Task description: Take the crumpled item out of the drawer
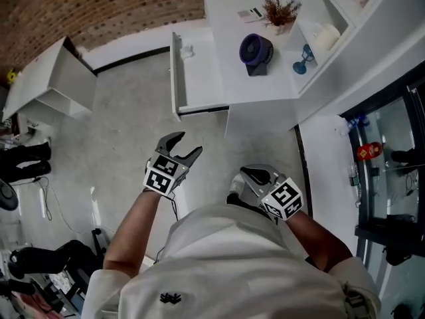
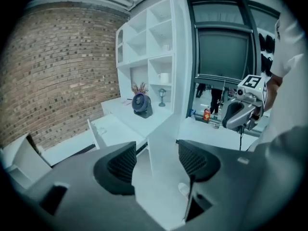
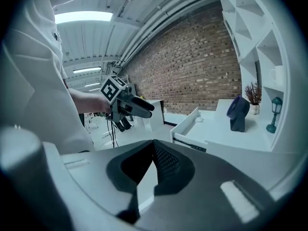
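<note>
The white drawer point(image 1: 199, 88) stands pulled out of the white desk, ahead of me. A small crumpled white item point(image 1: 186, 50) lies at its far end, and it shows faintly in the drawer point(image 2: 113, 129) in the left gripper view. My left gripper point(image 1: 180, 146) hangs over the floor short of the drawer front, jaws wide open with nothing between them point(image 2: 155, 163). My right gripper point(image 1: 255, 176) is held close to my body, below the desk's near edge. Its pads meet with nothing in them point(image 3: 153, 165). The drawer point(image 3: 190, 124) lies to its right.
On the desk top point(image 1: 226, 18) stand a dark blue fan point(image 1: 255, 52), a dried plant point(image 1: 279, 12) and a teal lamp point(image 1: 303, 58). White shelving point(image 1: 345, 18) rises at the right beside a glass door point(image 1: 392, 151). A white cabinet point(image 1: 46, 78) and cables point(image 1: 46, 198) are at the left.
</note>
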Motion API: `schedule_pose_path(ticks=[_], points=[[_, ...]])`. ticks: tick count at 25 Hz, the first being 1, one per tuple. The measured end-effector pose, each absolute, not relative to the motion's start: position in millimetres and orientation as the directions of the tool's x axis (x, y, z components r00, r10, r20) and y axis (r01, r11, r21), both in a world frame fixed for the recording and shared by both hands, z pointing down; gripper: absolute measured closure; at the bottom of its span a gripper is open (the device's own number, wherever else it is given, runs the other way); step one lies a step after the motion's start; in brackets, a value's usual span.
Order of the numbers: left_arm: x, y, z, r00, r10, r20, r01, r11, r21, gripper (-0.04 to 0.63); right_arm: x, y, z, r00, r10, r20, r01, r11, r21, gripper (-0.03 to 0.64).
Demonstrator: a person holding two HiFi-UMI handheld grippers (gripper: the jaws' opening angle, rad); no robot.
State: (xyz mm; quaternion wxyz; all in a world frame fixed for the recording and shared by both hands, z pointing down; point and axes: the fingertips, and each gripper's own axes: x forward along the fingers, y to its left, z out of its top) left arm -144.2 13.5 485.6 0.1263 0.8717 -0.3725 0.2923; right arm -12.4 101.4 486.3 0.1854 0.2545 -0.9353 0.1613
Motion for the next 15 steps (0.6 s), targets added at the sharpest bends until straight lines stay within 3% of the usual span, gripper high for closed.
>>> schedule_pose_path(ticks=[8, 15], points=[[-119.8, -96.9, 513.5, 0.458, -0.584, 0.67, -0.751, -0.658, -0.06, 0.324, 55.5, 10.9, 497.0, -0.786, -0.437, 0.437, -0.568, 0.79, -0.23, 0.604], [-149.8, -183.6, 525.1, 0.372, -0.607, 0.702, -0.778, -0.617, -0.122, 0.334, 64.8, -41.1, 505.7, -0.776, -0.438, 0.454, -0.583, 0.772, -0.252, 0.604]])
